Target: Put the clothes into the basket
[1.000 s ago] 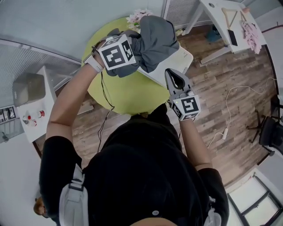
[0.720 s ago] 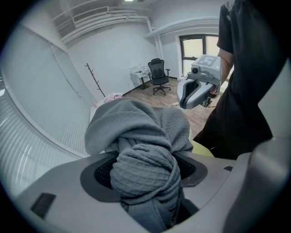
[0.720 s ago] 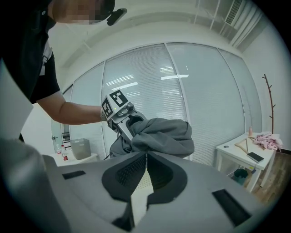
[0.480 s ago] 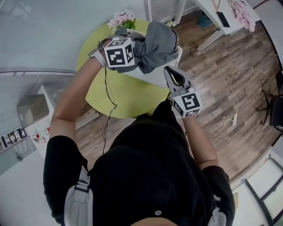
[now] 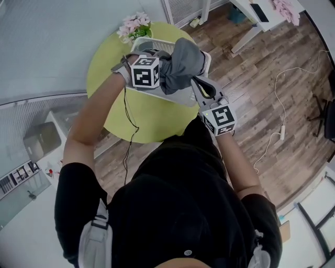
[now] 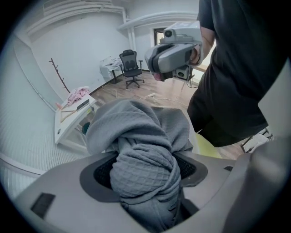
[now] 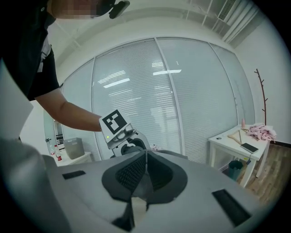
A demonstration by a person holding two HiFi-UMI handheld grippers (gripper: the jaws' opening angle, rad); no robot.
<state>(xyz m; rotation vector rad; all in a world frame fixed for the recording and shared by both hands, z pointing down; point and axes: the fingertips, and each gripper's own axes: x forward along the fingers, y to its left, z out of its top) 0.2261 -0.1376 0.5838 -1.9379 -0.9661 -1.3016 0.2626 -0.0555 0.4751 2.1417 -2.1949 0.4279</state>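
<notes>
A bunched grey garment [image 5: 184,58] hangs over the white basket [image 5: 153,44], which stands on the round green table [image 5: 107,68]. My left gripper [image 5: 161,72] points steeply down with its jaws shut on the garment. The left gripper view shows the waffle-knit cloth [image 6: 143,154] wedged between the pads. Whether the cloth touches the basket's floor is hidden. My right gripper [image 5: 197,82] is just right of the garment at the basket's near corner. Its pads [image 7: 144,157] meet with nothing between them. The left gripper's marker cube [image 7: 113,122] shows ahead of it.
Pink flowers [image 5: 133,25] stand on the table behind the basket. A white desk [image 5: 250,18] with a pink cloth [image 5: 287,5] is at the upper right. A cable [image 5: 280,104] lies on the wood floor, with an office chair [image 5: 328,112] at the right edge.
My left gripper has come down and rolled, carrying the grey garment lower over the basket. The right gripper has shifted a little toward the basket, jaws still closed.
</notes>
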